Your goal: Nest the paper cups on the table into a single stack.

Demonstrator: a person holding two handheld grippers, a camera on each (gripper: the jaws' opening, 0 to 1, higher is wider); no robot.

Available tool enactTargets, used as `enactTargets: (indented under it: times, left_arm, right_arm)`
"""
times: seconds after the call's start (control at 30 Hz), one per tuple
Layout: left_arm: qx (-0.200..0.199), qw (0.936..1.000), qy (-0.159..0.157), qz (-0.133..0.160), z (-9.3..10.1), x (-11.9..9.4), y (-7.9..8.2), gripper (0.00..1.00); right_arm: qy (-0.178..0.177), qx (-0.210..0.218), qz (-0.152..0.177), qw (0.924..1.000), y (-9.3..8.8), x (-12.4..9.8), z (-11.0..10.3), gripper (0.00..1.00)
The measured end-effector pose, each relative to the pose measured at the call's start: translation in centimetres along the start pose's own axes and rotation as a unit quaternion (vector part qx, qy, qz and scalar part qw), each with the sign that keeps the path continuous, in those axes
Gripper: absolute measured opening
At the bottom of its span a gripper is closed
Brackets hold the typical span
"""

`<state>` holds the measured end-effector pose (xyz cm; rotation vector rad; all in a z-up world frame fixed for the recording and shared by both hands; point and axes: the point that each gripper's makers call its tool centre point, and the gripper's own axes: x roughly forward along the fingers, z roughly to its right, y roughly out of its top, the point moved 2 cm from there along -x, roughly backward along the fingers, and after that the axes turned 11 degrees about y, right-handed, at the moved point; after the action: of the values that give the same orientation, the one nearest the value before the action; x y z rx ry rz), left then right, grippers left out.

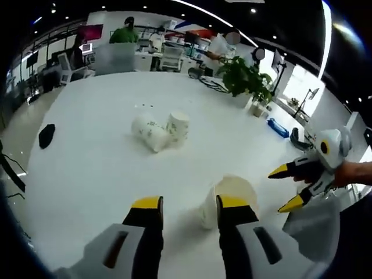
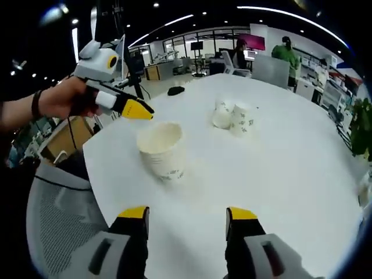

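1. Table [image 1: 104,168]: a large white round surface. In the left gripper view it takes up most of the middle of the frame.
2. Near cup [image 1: 228,200]: a single paper cup stands upright, mouth up, low and right of centre in the left gripper view. It sits partly behind that view's right jaw. In the right gripper view the same cup [image 2: 161,148] stands left of centre, with a small print near its base.
3. Far cups [image 1: 160,131]: a small cluster sits near the middle of the table, well apart from the near cup. One stands upright; at least one lies on its side against it. In the right gripper view the cluster [image 2: 233,116] appears upper centre.
4. Left gripper [image 1: 182,203]: yellow-tipped jaws are apart with nothing between them. It is also seen at upper left of the right gripper view [image 2: 139,110], held in a hand [image 2: 64,97], tip just above the near cup's rim.
5. Right gripper [image 2: 187,214]: jaws apart, nothing held, low in its own view. In the left gripper view it enters from the right edge [image 1: 288,187], jaws spread.
6. Black object [image 1: 46,135]: lies at the table's left edge.
7. Potted plant [image 1: 247,78]: stands beyond the table, upper right.
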<state>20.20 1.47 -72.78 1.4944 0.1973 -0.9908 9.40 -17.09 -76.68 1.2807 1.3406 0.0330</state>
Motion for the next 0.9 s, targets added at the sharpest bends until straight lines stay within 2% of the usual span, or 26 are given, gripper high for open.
enactTargets:
  times: [0.13, 0.23, 0.37, 0.43, 0.53, 0.67, 0.7, 0.83, 0.9]
  left_arm:
    - [0.026, 0.9997, 0.003, 0.003, -0.8, 1.5, 1.5, 0.41]
    - [0.044, 0.9990, 0.006, 0.008, -1.7, 2.5, 2.6, 0.44]
    - [0.084, 0.9964, 0.008, 0.011, -2.4, 4.3, 4.2, 0.47]
    - [0.087, 0.9961, 0.005, 0.012, -3.3, 5.3, 5.4, 0.49]
    - [0.091, 0.9957, -0.004, 0.018, -4.0, 6.7, 7.3, 0.53]
    - [0.138, 0.9903, -0.002, 0.015, -5.1, 9.1, 9.5, 0.58]
    - [0.150, 0.9886, -0.008, 0.014, -4.7, 9.8, 9.9, 0.59]
    - [0.172, 0.9849, -0.021, -0.001, -4.8, 12.2, 10.3, 0.64]
    - [0.199, 0.9796, -0.030, -0.002, -4.5, 13.8, 10.6, 0.69]
  right_arm:
    - [0.000, 0.012, -0.001, 0.9999, -1.7, -0.8, 0.1, 0.60]
    - [-0.007, 0.022, -0.006, 0.9997, -2.5, -2.4, -0.8, 0.61]
    - [-0.010, 0.060, 0.017, 0.9980, -2.9, -2.8, -0.8, 0.63]
    - [-0.013, 0.073, 0.027, 0.9969, -3.1, -3.2, -0.8, 0.63]
    - [-0.016, 0.080, 0.026, 0.9963, -3.8, -3.3, -0.9, 0.63]
    - [-0.012, 0.095, 0.028, 0.9950, -4.6, -3.7, -1.1, 0.63]
    - [-0.014, 0.095, 0.025, 0.9950, -4.6, -3.8, -1.1, 0.62]
    - [-0.027, 0.116, 0.031, 0.9924, -5.0, -4.4, -0.6, 0.62]
    - [-0.031, 0.121, 0.032, 0.9916, -5.3, -4.5, -0.4, 0.62]
